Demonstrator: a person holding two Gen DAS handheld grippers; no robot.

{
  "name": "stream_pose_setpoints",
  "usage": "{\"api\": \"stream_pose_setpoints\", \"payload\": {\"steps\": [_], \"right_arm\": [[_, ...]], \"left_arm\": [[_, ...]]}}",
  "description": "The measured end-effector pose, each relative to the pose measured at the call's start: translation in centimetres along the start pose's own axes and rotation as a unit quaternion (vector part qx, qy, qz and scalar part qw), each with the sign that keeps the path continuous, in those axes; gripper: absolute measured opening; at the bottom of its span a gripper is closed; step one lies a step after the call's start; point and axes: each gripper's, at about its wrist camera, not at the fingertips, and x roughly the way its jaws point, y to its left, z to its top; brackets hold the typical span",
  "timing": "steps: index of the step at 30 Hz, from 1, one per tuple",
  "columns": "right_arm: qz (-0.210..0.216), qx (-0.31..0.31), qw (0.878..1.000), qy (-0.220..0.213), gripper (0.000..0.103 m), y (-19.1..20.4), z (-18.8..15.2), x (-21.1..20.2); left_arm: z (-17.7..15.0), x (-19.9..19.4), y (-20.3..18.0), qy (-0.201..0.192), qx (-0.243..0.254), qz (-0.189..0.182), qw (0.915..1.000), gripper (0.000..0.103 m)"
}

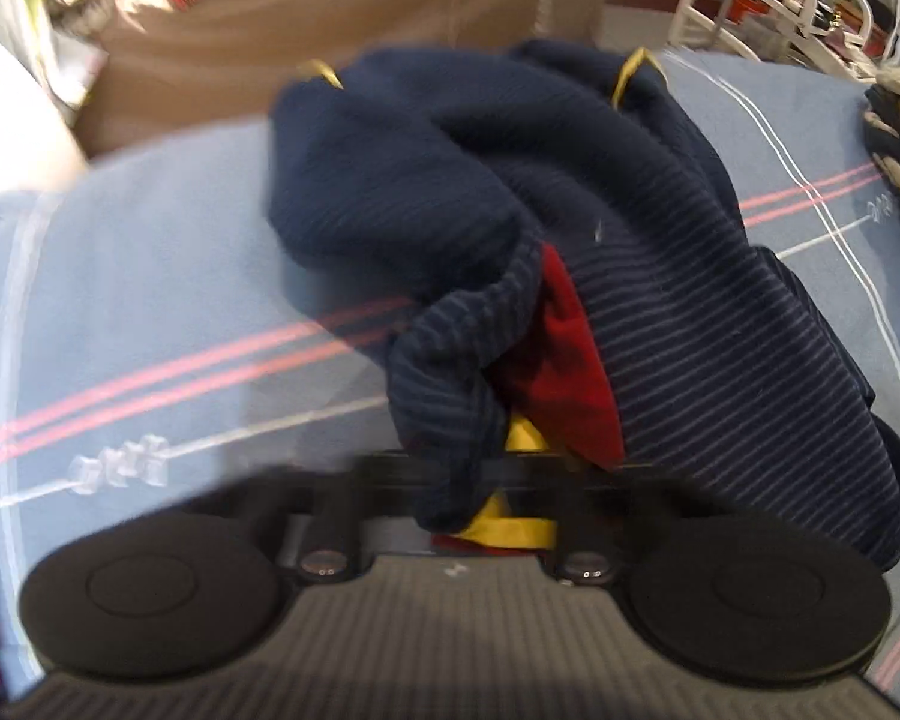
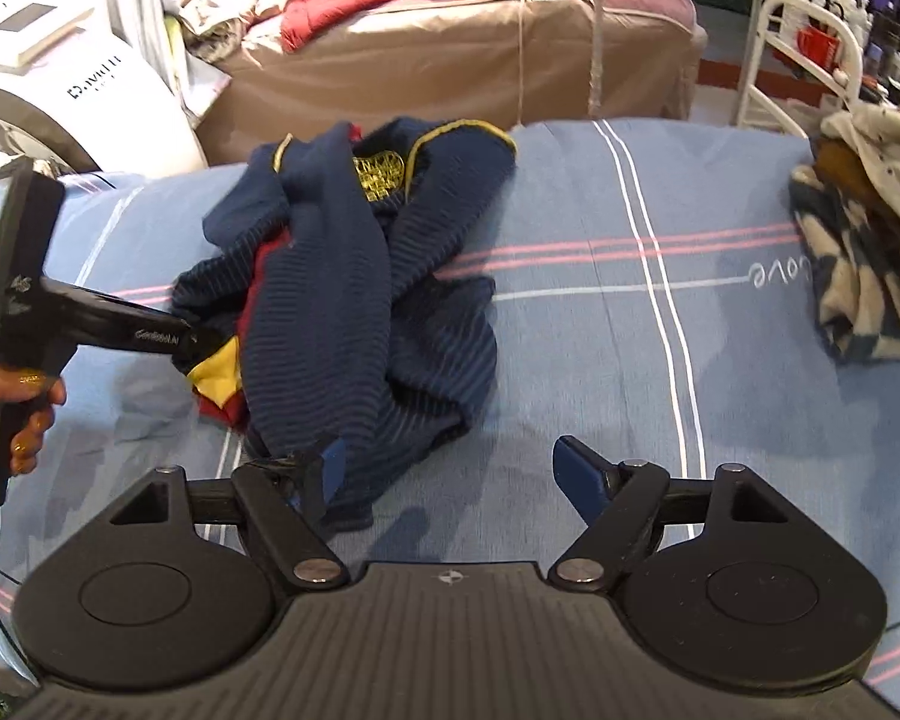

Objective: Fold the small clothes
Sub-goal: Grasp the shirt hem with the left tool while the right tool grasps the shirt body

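Observation:
A crumpled navy ribbed garment [image 2: 354, 300] with red and yellow parts and a gold crest lies on the blue striped sheet [image 2: 630, 372]. In the right wrist view a hand holds my left gripper [image 2: 201, 341] at the garment's left side, shut on its red and yellow edge [image 2: 219, 369]. In the left wrist view the same garment [image 1: 660, 312] is bunched over my left gripper [image 1: 498, 486] and hides its fingertips; red and yellow cloth [image 1: 561, 360] runs into the jaws. My right gripper [image 2: 453, 471] stands open at the garment's near edge, its left blue pad [image 2: 333, 468] against the cloth.
A pile of patterned and cream clothes [image 2: 864, 240] sits at the sheet's right edge. Behind the sheet are a beige covered block [image 2: 450, 60] with red clothes on it, a white rack [image 2: 792, 54] and a white machine [image 2: 60, 96].

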Motion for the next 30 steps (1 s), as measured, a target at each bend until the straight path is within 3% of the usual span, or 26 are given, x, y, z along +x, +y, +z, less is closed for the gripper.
{"api": "stream_pose_setpoints", "payload": {"steps": [1, 2, 4, 5, 8, 10, 12, 14, 16, 18, 19, 20, 22, 24, 25, 26, 28, 30], "right_arm": [[-0.003, 0.001, 1.000, 0.003, 0.103, 0.1, 0.1, 0.1], [-0.006, 0.002, 1.000, 0.003, 0.103, 0.2, 0.3, 0.3], [-0.010, 0.004, 1.000, 0.001, 0.103, 0.3, 0.6, 0.7], [-0.010, 0.006, 1.000, 0.000, 0.103, 0.3, 0.7, 1.0], [-0.011, 0.018, 1.000, 0.006, 0.103, 0.0, 1.1, 2.6], [-0.009, 0.025, 1.000, 0.010, 0.103, 0.0, 1.6, 3.5], [-0.010, 0.025, 1.000, 0.008, 0.103, 0.1, 2.2, 4.0], [-0.010, 0.019, 1.000, 0.000, 0.103, 0.4, 2.8, 4.1], [-0.007, 0.012, 1.000, -0.003, 0.103, 0.5, 3.4, 4.3], [-0.010, 0.001, 1.000, -0.003, 0.103, 0.5, 3.8, 4.6], [-0.017, -0.005, 1.000, -0.003, 0.103, 0.5, 3.9, 4.8], [-0.024, -0.011, 1.000, -0.004, 0.103, 0.4, 3.9, 5.0], [-0.038, -0.016, 0.999, 0.003, 0.103, -0.1, 4.1, 5.6], [-0.043, -0.015, 0.999, 0.010, 0.101, -0.5, 4.3, 5.9], [-0.044, -0.015, 0.999, 0.013, 0.101, -0.7, 4.3, 6.1], [-0.047, -0.016, 0.999, 0.015, 0.102, -0.9, 4.3, 6.2], [-0.043, -0.019, 0.999, 0.022, 0.102, -1.1, 4.1, 6.4], [-0.028, -0.021, 0.999, 0.029, 0.102, -1.2, 4.0, 6.5]], "left_arm": [[-0.1, 0.1, 0.8, -0.007, -0.028, -0.022, 0.9993, 0.006], [-0.3, -0.1, 2.2, -0.027, -0.066, -0.068, 0.9951, 0.006], [-1.1, -1.3, 5.5, -0.078, -0.153, -0.156, 0.9728, 0.005], [-1.2, -1.9, 6.6, -0.086, -0.171, -0.148, 0.9704, 0.005], [-1.3, -3.5, 8.7, -0.089, -0.112, -0.039, 0.9889, 0.004], [-1.7, -4.2, 11.1, -0.078, -0.118, -0.008, 0.9899, 0.004], [-2.3, -5.5, 14.0, -0.087, -0.147, 0.037, 0.9845, 0.004], [-3.3, -7.5, 17.5, -0.104, -0.179, 0.118, 0.9712, 0.004], [-4.5, -8.8, 20.8, -0.105, -0.212, 0.162, 0.9579, 0.004], [-5.1, -9.4, 22.4, -0.091, -0.207, 0.187, 0.9560, 0.005], [-5.1, -9.4, 22.2, -0.086, -0.194, 0.187, 0.9593, 0.005], [-5.1, -9.4, 21.6, -0.080, -0.177, 0.180, 0.9642, 0.007], [-5.0, -9.3, 19.1, -0.069, -0.143, 0.178, 0.9712, 0.025], [-5.2, -9.0, 15.4, -0.079, -0.123, 0.179, 0.9729, 0.083], [-5.1, -8.6, 13.2, -0.095, -0.112, 0.164, 0.9754, 0.087], [-4.9, -8.2, 11.0, -0.107, -0.097, 0.126, 0.9813, 0.087], [-4.6, -6.4, 7.2, -0.087, -0.071, 0.035, 0.9930, 0.080], [-4.1, -3.8, 4.6, -0.052, -0.059, -0.018, 0.9967, 0.054]]}}
